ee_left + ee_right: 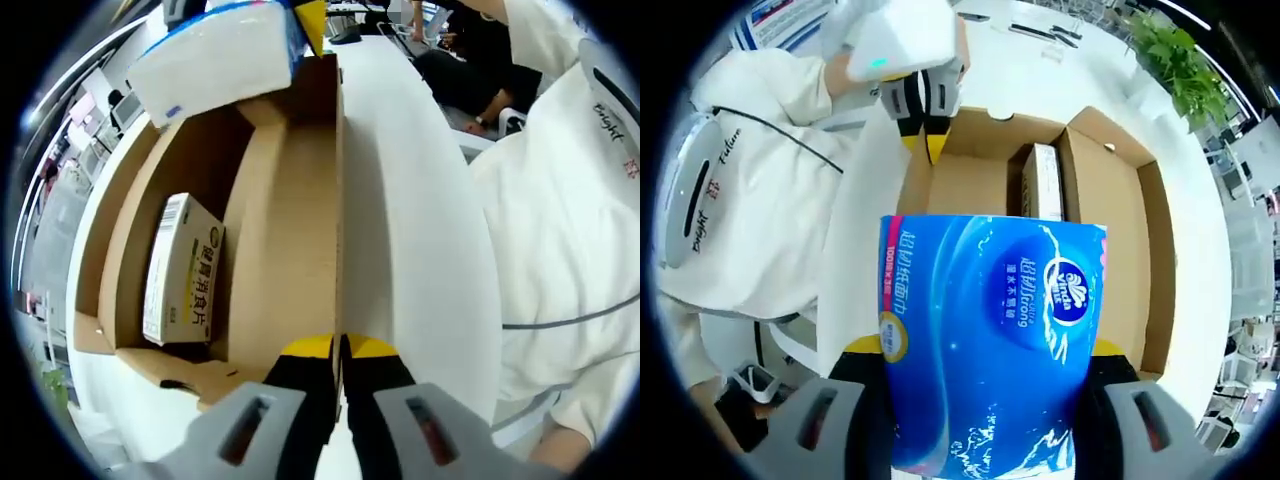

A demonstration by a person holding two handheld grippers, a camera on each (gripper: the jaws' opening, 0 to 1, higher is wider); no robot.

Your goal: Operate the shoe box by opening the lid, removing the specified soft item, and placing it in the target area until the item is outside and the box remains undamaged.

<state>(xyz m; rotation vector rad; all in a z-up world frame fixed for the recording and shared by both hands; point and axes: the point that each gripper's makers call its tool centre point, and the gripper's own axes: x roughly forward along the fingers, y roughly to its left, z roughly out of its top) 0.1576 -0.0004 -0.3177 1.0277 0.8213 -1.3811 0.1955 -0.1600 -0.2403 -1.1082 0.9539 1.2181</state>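
On the left of the left gripper view, the brown cardboard shoe box [200, 250] lies open on a white table [420, 230], and a small white carton [183, 270] with printed text leans against its inner wall. Above the far end of the box is the tissue pack [215, 55], a soft white and blue plastic packet. At the bottom centre the left gripper [339, 350] has its yellow-tipped jaws pressed together on the thin raised edge of the shoe box. To the right is a person's white sleeve [570, 230].

In the right gripper view, the sleeve [750, 190] is at the left, then the left gripper [925, 140] on the box edge. The right gripper [990, 350] pinches the glossy blue tissue pack [990, 340] between its spread jaws, above the shoe box [1110, 220].
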